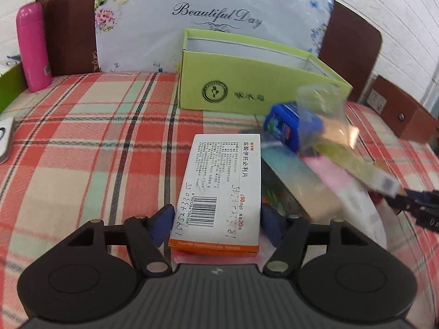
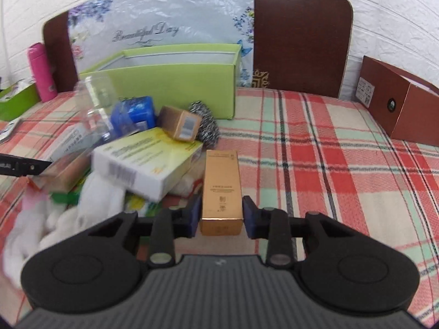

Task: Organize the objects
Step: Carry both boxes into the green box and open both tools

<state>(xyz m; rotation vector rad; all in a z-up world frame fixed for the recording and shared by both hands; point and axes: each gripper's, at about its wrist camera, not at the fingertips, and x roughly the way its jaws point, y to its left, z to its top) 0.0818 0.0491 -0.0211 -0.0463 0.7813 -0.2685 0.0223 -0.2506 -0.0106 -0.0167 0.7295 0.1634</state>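
Left hand-held gripper point(image 1: 215, 226) apparently clamping white medicine box point(image 1: 219, 189), right hand-held gripper point(image 2: 221, 215) jaws flanking gold box point(image 2: 221, 192), contact unclear, green box point(image 2: 175, 82) beyond.

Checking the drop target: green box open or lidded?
Open. The green box has no lid; its white inner walls show, and no contents are visible from either view.

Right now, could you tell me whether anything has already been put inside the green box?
No, the green box shows only bare white inner walls in the right wrist view, though its floor is hidden.
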